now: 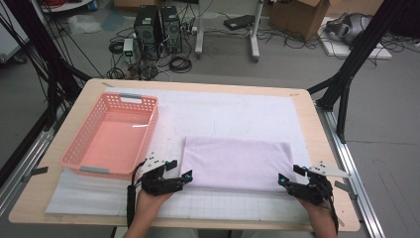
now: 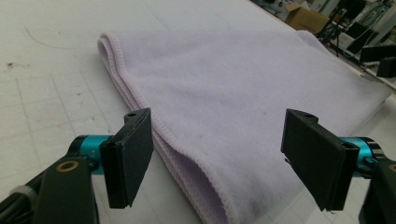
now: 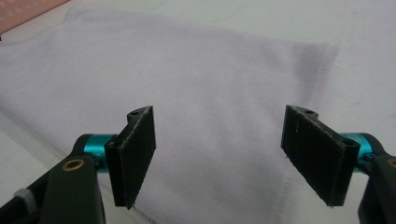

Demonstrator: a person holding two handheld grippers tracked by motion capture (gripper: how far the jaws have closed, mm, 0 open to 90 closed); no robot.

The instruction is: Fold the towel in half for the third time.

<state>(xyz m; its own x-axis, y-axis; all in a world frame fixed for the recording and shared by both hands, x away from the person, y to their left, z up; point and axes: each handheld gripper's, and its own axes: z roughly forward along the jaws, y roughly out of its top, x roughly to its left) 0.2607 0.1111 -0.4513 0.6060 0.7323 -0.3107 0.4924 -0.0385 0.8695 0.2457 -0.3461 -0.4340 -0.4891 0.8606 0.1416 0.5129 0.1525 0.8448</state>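
A folded lilac towel [image 1: 236, 162] lies flat on the white mat, right of centre. My left gripper [image 1: 179, 171] stands open at the towel's near left corner; in the left gripper view the folded edge [image 2: 187, 168] runs between the wide-apart jaws, untouched. My right gripper [image 1: 288, 174] is open at the near right corner. In the right gripper view the towel [image 3: 205, 93] spreads out beyond the jaws, its near hem [image 3: 144, 215] low between them, and the pads press on nothing.
A pink plastic basket [image 1: 85, 160] stands empty at the left of the table. The white gridded mat [image 1: 233, 111] covers most of the wooden tabletop [image 1: 317, 139]. Black frame legs, computers and cables lie on the floor beyond the far edge.
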